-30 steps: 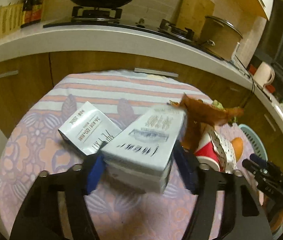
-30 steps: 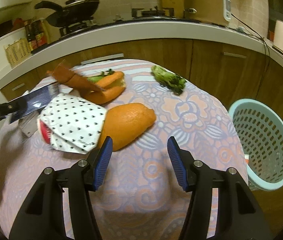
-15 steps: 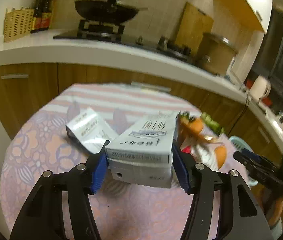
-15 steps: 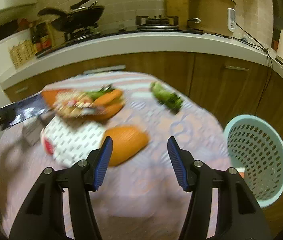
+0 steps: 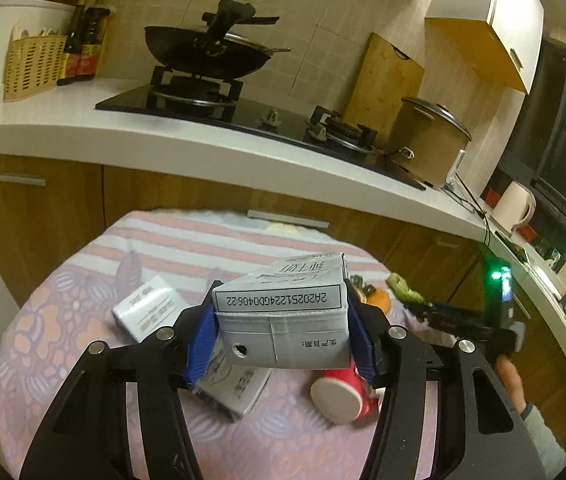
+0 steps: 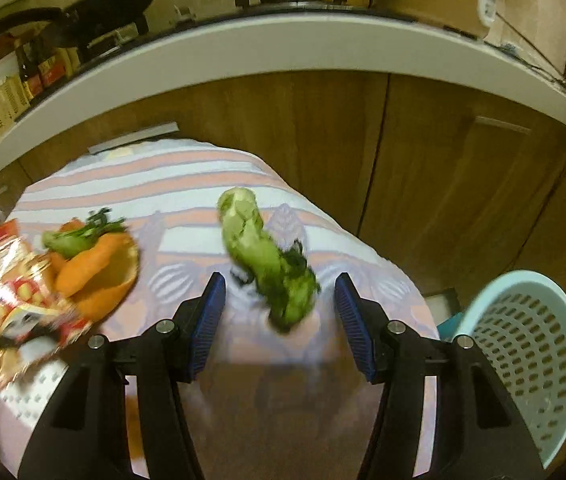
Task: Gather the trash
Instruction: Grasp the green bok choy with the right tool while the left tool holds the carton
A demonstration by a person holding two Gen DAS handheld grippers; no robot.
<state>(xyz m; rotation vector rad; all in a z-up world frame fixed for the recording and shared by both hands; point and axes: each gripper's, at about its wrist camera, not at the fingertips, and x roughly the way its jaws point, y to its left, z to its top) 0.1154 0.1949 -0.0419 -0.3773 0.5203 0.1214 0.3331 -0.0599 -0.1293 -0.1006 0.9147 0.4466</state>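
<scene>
My left gripper (image 5: 281,344) is shut on a grey milk carton (image 5: 283,324) and holds it above the round table. Two more grey cartons lie below, one at the left (image 5: 149,312) and one under the jaws (image 5: 235,388), beside a tipped red paper cup (image 5: 341,394). My right gripper (image 6: 279,324) is open, with a green vegetable scrap (image 6: 271,264) lying between its fingers on the table. Orange peel (image 6: 99,276) and a red snack wrapper (image 6: 15,304) lie to its left. A light blue perforated basket (image 6: 531,356) stands beyond the table's right edge.
The table wears a floral and striped cloth (image 5: 63,320). Wooden cabinets and a white counter (image 5: 83,124) with a stove, a wok (image 5: 207,52) and a rice cooker (image 5: 427,148) run behind. The right gripper shows in the left wrist view (image 5: 463,320).
My left gripper has lifted the carton higher off the table. My right gripper has moved forward from the orange peel to the green vegetable scrap, still open.
</scene>
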